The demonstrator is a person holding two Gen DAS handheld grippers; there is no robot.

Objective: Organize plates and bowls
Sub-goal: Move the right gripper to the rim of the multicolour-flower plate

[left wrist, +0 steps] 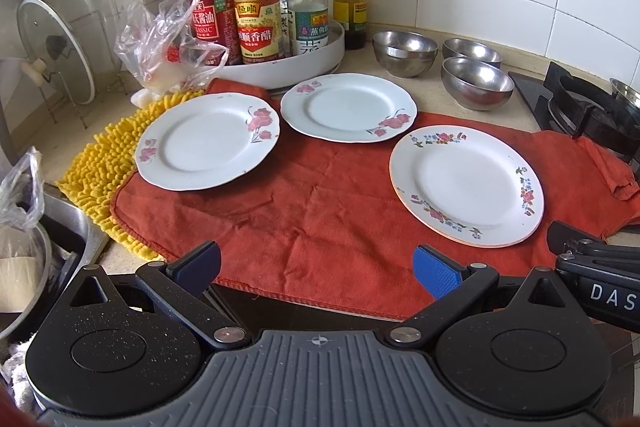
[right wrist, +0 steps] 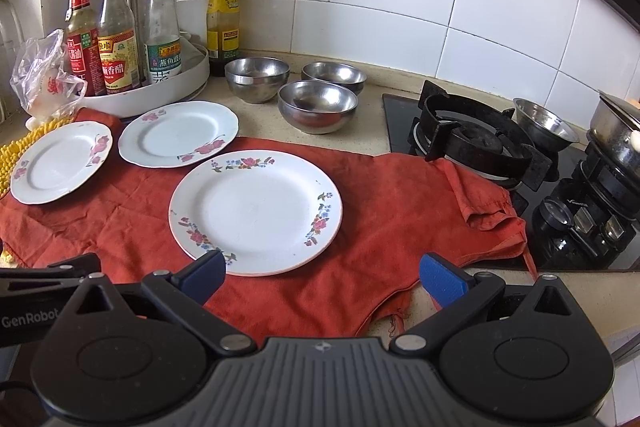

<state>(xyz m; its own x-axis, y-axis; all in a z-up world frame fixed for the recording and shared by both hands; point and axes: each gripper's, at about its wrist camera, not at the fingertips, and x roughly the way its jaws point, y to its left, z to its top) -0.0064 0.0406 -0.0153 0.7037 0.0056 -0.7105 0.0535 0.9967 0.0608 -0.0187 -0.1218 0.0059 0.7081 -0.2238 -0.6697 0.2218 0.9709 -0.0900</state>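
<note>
- The left gripper (left wrist: 316, 267) sits at the bottom centre of its view, jaws spread wide with nothing between them, over the near edge of the red cloth (left wrist: 320, 203) on the desk (left wrist: 432, 99).
- Above those jaws lie three floral plates, all apart from the blue pads: one with pink flowers (left wrist: 208, 141) at centre left, partly on a yellow chenille mat (left wrist: 100, 163); a second pink-flowered plate (left wrist: 348, 107) at upper centre; a multicoloured-flower plate (left wrist: 466, 185) at right.
- The right gripper (right wrist: 322, 277) also has its jaws wide and empty; the multicoloured-flower plate (right wrist: 256, 213) lies just above them, its near rim beside the left pad.
- Three steel bowls stand in the upper middle of the right wrist view: a stacked pair (right wrist: 257, 79), one behind (right wrist: 334, 77), one in front (right wrist: 318, 105).
- Sauce bottles on a white turntable rack (right wrist: 160, 87) fill the upper left; a gas stove (right wrist: 480, 143) is at right.
</note>
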